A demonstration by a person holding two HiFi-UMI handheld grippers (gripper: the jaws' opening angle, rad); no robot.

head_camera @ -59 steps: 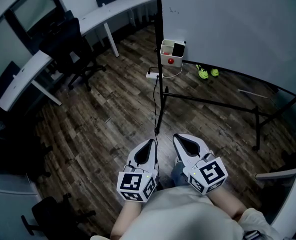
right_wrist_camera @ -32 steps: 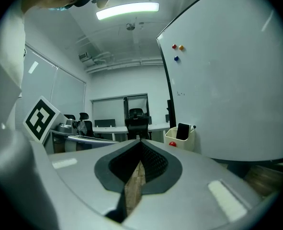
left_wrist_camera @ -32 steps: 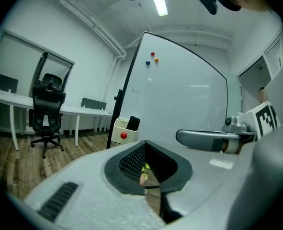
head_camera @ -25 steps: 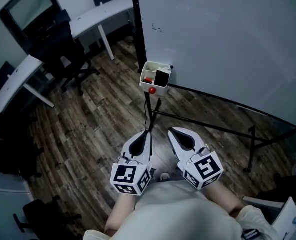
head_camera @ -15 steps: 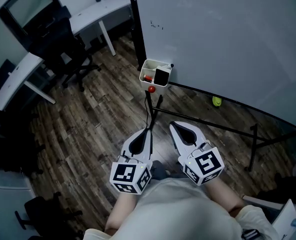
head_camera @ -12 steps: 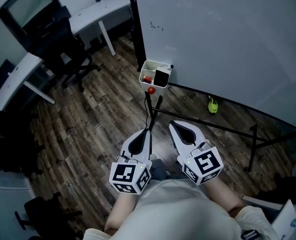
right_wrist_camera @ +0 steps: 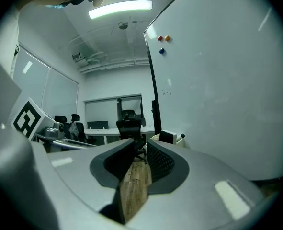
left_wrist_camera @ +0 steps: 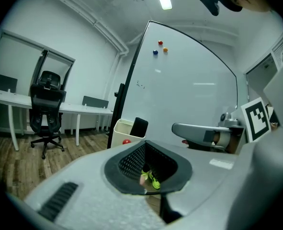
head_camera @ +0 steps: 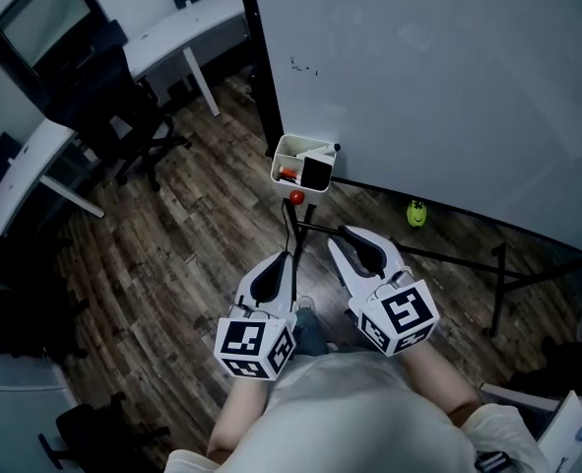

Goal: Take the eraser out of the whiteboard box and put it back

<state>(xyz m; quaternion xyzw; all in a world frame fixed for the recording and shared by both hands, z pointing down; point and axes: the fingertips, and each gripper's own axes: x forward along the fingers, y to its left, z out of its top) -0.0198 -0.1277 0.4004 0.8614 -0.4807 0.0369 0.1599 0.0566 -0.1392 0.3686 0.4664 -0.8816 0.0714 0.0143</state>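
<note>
Eraser (head_camera: 317, 172), black, stood on end in the right part of the white whiteboard box (head_camera: 289, 152), beside a red item (head_camera: 289, 173). The box hung at the lower left corner of the whiteboard (head_camera: 448, 87), with a round red magnet (head_camera: 296, 197) just beneath it. Both claws were held apart from the box, above the wooden floor (head_camera: 172, 244). Left claw (head_camera: 282, 257): jaws pressed together, holding nothing. Right claw (head_camera: 342, 235): jaws slightly spread, having just been opening, with only floor showing through the gap. A black office chair (head_camera: 113, 97) stood at left, and a yellow-green shoe (head_camera: 417, 213) lay near the board's stand.
</note>
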